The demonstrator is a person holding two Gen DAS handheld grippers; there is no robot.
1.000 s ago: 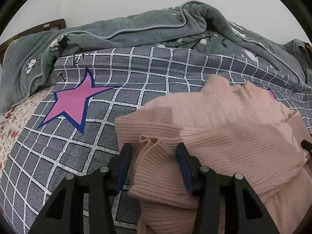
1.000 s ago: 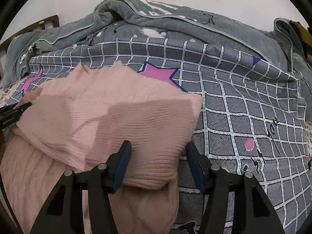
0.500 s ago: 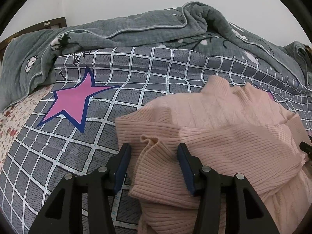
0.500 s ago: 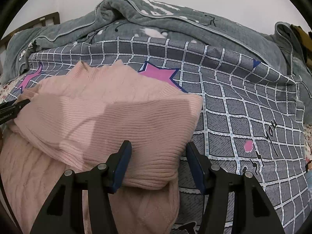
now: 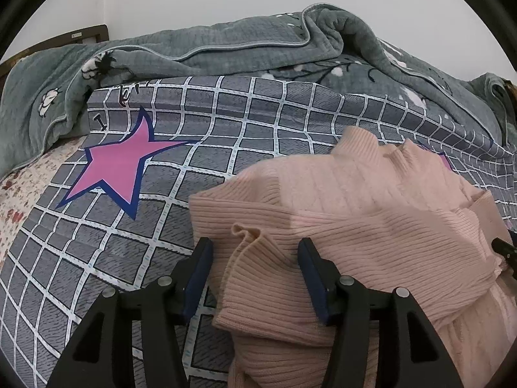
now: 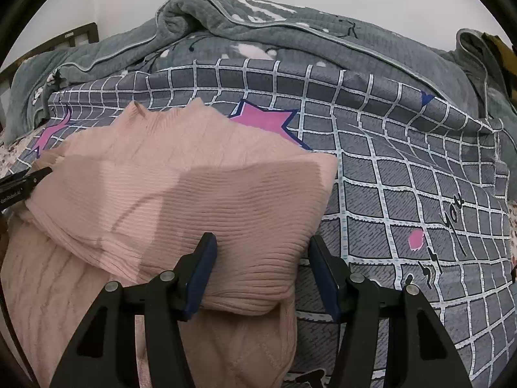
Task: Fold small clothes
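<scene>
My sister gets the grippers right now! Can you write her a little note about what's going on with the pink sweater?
Left gripper: open, straddling the folded edge of the pink ribbed knit sweater, not clamped.
Right gripper: open, straddling the same sweater's other corner.
Sweater lies on the grey checked bedsheet with pink stars; a rumpled grey-green quilt sits behind.
Done: bottom part folded up over the body.
Left: probably close both grippers and fold again, then smooth it.

The left gripper has its jaws spread wide over the near-left corner of the pink sweater, fingers straddling a ruffled fold. The right gripper, equally parted, straddles the sweater's near-right folded corner.
</scene>
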